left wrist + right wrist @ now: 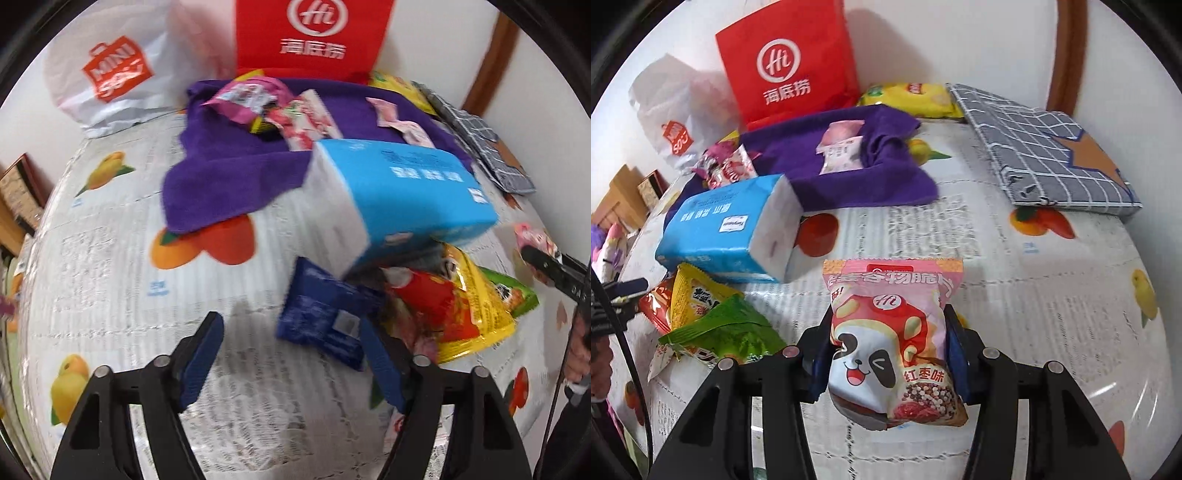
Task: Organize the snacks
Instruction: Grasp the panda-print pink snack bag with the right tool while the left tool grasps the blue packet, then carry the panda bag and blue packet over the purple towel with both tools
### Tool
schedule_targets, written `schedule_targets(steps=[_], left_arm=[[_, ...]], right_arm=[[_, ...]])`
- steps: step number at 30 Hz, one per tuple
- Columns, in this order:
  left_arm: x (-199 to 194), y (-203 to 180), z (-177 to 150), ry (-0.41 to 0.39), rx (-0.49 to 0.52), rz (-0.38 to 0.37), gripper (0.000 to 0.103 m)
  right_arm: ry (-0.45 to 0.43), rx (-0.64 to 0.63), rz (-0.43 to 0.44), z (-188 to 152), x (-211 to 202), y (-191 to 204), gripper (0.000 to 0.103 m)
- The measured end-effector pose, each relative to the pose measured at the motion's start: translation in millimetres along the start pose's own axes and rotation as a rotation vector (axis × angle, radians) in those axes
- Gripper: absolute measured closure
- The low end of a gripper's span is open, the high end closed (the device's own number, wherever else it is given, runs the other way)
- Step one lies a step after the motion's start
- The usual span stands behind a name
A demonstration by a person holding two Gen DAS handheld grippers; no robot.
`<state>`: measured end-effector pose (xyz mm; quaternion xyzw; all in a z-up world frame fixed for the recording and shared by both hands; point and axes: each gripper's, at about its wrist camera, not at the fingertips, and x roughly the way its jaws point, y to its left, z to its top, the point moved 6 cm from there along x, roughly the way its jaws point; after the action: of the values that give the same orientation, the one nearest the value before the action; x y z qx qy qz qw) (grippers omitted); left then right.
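My right gripper (890, 332) is shut on a pink snack packet with a panda face (886, 343), held above the table. My left gripper (291, 354) hangs open low over the table. A dark blue snack packet (321, 317) lies just ahead of it, close to the right finger (380, 365) and well apart from the left one. Beyond the packet a blue tissue pack (399, 192) leans on a heap of red and yellow snack bags (465, 306) and a green one (727, 328). More small packets lie on a purple cloth (229, 177).
A red paper bag (790, 62) and a white shopping bag (107, 74) stand at the back wall. A grey checked fabric bag (1052, 147) and a yellow chip bag (908, 98) lie at the back right. The fruit-print tablecloth (1034, 314) covers the table.
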<state>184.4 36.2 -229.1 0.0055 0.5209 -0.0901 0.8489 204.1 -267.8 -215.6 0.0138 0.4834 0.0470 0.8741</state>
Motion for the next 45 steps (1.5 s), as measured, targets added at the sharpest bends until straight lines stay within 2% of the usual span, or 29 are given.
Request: schedule_targets(steps=[8, 14, 16, 17, 18, 20, 24, 27, 32, 45], left_arm=[[22, -17, -1, 0.018, 0.11, 0.048, 0.023], [23, -20, 1, -0.032, 0.121, 0.04, 0.021], [20, -19, 0, -0.042, 0.119, 0.037, 0.031], [18, -17, 0, -0.045, 0.115, 0.033, 0.041], [16, -15, 0, -0.042, 0.108, 0.028, 0.046], [14, -10, 0, -0.034, 0.085, 0.004, 0.048], [9, -1, -4, -0.03, 0.035, -0.015, 0.062], [3, 4, -8, -0.034, -0.005, -0.043, 0.063], [-10, 10, -13, -0.057, -0.032, -0.049, 0.063], [-57, -7, 4, -0.129, -0.031, -0.056, 0.063]], right_arm=[[-0.009, 0.012, -0.014, -4, -9, -3, 0.051], [-0.01, -0.003, -0.029, -11, -17, 1, 0.051], [-0.009, -0.004, -0.028, -11, -19, 3, 0.051], [-0.01, -0.005, -0.026, -11, -19, 5, 0.051], [-0.01, -0.006, -0.024, -11, -19, 7, 0.051], [-0.011, -0.011, -0.019, -9, -20, 12, 0.051], [-0.022, -0.028, -0.003, -6, -24, 22, 0.051], [-0.035, -0.046, 0.009, -4, -30, 31, 0.051], [-0.049, -0.066, 0.023, 0, -37, 42, 0.052], [-0.112, -0.118, 0.068, 23, -64, 74, 0.052]])
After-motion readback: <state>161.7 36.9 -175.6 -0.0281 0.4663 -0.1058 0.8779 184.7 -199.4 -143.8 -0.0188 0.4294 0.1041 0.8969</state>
